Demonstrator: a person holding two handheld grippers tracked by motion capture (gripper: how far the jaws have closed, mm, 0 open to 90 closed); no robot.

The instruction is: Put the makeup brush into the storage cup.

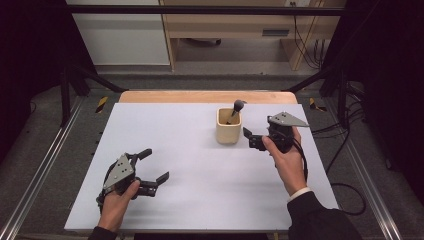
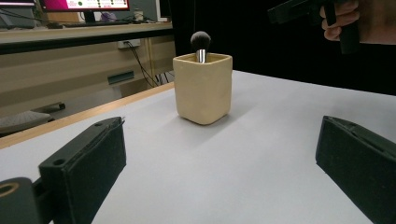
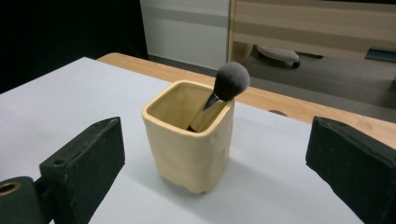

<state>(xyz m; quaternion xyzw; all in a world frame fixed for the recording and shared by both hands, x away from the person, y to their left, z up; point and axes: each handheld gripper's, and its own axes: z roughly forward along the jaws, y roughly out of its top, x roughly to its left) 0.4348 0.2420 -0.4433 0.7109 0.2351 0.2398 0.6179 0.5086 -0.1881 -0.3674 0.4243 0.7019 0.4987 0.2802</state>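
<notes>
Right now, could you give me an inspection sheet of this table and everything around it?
Surface: white table, wooden strip along the far edge.
Job's things: cream square cup upright, brush leaning inside, bristles up.
Clutter: nothing seen.
Grippers: left gripper open, near the front corner; right gripper open, beside the cup, apart from it.
Cables: black cable trails from the right gripper off the table's edge.
Surroundings: grey floor, wooden desk behind, dark curtains.

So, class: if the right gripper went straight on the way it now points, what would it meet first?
Probably the cream square cup holding the brush: it stands dead ahead of the open right gripper, table bare between them.
</notes>
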